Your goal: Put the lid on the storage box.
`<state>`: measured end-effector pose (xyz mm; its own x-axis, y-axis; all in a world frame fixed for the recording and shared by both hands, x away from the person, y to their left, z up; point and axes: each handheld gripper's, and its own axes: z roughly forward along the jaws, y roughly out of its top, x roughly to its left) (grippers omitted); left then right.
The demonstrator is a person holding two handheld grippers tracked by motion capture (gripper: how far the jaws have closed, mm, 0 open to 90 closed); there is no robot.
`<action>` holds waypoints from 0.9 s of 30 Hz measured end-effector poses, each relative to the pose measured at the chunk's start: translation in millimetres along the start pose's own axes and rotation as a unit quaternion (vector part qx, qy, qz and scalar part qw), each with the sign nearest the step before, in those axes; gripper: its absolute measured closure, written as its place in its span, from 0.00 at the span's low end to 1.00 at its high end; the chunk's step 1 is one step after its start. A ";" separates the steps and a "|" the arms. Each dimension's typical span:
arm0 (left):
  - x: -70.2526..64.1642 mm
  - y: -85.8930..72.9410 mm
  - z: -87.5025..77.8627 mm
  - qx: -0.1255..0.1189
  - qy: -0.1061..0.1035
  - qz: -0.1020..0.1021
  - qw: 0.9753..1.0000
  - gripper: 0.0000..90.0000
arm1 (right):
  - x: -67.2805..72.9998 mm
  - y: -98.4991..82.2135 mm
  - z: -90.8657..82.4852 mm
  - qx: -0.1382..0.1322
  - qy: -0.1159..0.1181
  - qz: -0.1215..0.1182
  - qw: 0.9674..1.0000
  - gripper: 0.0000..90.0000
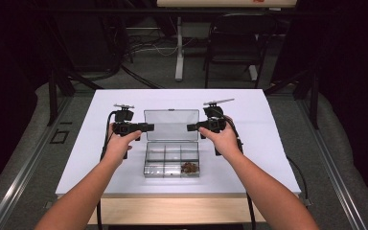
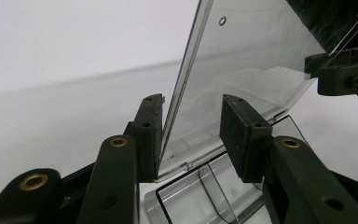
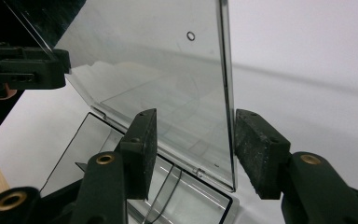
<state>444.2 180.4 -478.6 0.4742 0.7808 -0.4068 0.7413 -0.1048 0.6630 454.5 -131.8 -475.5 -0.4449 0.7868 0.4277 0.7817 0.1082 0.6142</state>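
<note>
A clear plastic compartment box (image 1: 171, 160) sits mid-table with its lid (image 1: 171, 124) standing upright. Small brown pieces (image 1: 189, 166) lie in its front right compartment. My left gripper (image 1: 149, 127) reaches the lid's left edge. In the left gripper view the lid (image 2: 242, 60) runs between the jaws of the left gripper (image 2: 191, 135), close against the left pad (image 2: 150, 135) and apart from the right one. My right gripper (image 1: 190, 127) is at the lid's right edge. There the lid (image 3: 158, 70) stands between the open jaws of the right gripper (image 3: 193, 149), its edge near the right pad (image 3: 256, 154).
The white table (image 1: 268, 143) has bare surface on both sides of the box. Behind the table stand a black chair (image 1: 235, 43) and a white stand leg (image 1: 179, 48), with cables on the floor. A wooden strip edges the table front (image 1: 172, 211).
</note>
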 end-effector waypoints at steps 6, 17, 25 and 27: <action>-4.7 -3.4 -3.8 -0.004 0.001 0.013 1.000 0.66 | 2.1 -3.1 -3.9 0.002 0.003 -0.005 1.000 0.56; -9.3 -9.6 -8.9 -0.009 0.001 0.026 1.000 0.65 | 5.4 -6.8 -7.7 0.002 0.004 -0.012 1.000 0.56; -13.6 -14.4 -12.4 -0.015 0.007 0.045 0.999 0.64 | 6.8 -8.4 -10.1 0.002 0.008 -0.016 1.000 0.56; -14.5 -14.9 -13.9 -0.019 0.006 0.046 0.999 0.64 | 7.5 -9.5 -11.1 0.003 0.008 -0.021 1.000 0.56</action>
<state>419.7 179.3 -473.8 0.5338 0.7766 -0.3347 0.6758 -0.1539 0.7208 438.9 -133.7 -470.7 -0.4843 0.7715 0.4127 0.7646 0.1439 0.6283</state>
